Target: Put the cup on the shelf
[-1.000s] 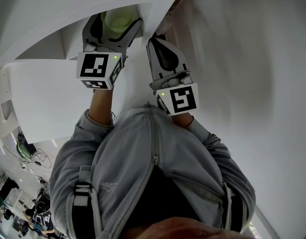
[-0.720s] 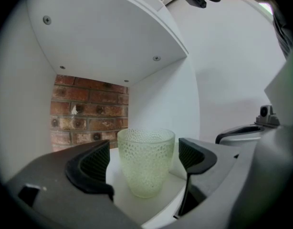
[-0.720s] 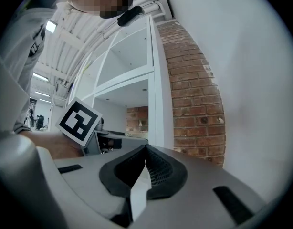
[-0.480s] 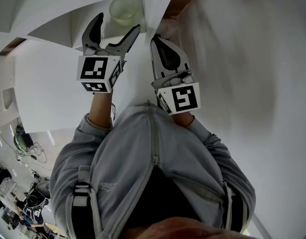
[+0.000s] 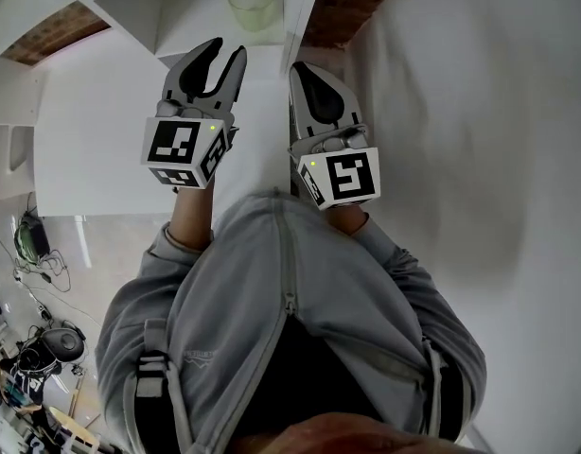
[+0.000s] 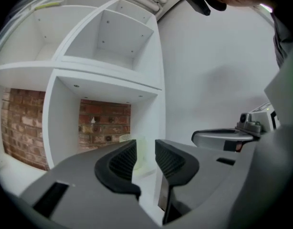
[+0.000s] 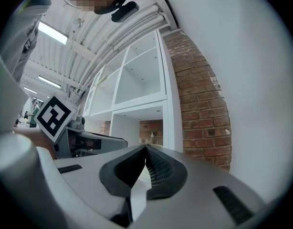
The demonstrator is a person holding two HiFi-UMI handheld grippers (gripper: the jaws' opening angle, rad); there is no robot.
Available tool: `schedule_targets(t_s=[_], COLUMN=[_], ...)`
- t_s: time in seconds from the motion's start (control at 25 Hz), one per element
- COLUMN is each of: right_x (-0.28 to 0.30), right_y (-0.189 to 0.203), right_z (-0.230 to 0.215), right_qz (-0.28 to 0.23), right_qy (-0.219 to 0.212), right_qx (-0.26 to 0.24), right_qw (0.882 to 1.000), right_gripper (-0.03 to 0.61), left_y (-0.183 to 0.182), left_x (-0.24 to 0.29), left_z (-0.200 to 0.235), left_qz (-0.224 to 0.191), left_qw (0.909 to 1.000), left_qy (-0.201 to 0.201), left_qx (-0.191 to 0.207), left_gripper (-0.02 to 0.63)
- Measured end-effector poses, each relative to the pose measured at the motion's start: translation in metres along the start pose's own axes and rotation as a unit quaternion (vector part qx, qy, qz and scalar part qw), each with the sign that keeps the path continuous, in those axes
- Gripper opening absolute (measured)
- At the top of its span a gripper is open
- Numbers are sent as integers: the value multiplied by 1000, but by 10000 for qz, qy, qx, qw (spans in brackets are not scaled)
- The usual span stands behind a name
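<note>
The pale translucent cup (image 5: 253, 3) stands upright in a cubby of the white shelf (image 5: 167, 17), with nothing holding it. My left gripper (image 5: 221, 55) hangs in front of and apart from it, its jaws closing on nothing. In the left gripper view the cup (image 6: 141, 157) shows through the narrow gap of the left gripper (image 6: 145, 143), well beyond the tips. My right gripper (image 5: 306, 72) is shut and empty beside the shelf's upright edge. Its pads meet in the right gripper view (image 7: 146, 150).
The shelf has several open cubbies (image 6: 113, 37) with red brick (image 6: 104, 125) behind the lower ones. A plain white wall (image 5: 480, 112) runs along the right. Below left lies a floor with cables and gear (image 5: 35, 348). My grey jacket (image 5: 290, 320) fills the lower middle.
My left gripper let go of the cup, drew back out of the cubby and narrowed its jaws. The cup stays on the shelf. The right gripper has hardly moved.
</note>
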State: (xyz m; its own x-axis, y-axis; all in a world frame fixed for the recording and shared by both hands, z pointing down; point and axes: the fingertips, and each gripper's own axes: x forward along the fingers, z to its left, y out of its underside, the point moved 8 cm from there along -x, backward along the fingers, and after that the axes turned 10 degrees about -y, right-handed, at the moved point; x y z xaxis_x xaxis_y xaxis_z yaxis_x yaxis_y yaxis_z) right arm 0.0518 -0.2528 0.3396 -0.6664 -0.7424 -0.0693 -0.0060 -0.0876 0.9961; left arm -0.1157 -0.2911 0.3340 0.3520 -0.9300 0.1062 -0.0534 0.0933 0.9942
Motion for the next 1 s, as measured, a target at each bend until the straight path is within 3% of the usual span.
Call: schedule_targets(t_s=[0.16, 0.28, 0.64, 1.0], right_x=[-15, -29, -68, -92], right_y=[-6, -10, -19, -24], right_z=[4, 4, 0, 10], right_qz=[-83, -130, -206, -104], right_qy=[-103, -162, -374, -298], right_qx=[-3, -9, -48, -220], right_qw=[9999, 9998, 9991, 9993], right_gripper=[26, 26, 26, 26], left_y=[-6, -10, -14, -6], left_x=[-22, -38, -86, -116], left_z=[-19, -34, -74, -91], left_qz=[-90, -152, -359, -370], left_qw=[9998, 9994, 9961, 9930], left_qy=[-166, -284, -806, -1104], left_qx=[74, 97, 38, 212], left_gripper=[43, 11, 8, 8])
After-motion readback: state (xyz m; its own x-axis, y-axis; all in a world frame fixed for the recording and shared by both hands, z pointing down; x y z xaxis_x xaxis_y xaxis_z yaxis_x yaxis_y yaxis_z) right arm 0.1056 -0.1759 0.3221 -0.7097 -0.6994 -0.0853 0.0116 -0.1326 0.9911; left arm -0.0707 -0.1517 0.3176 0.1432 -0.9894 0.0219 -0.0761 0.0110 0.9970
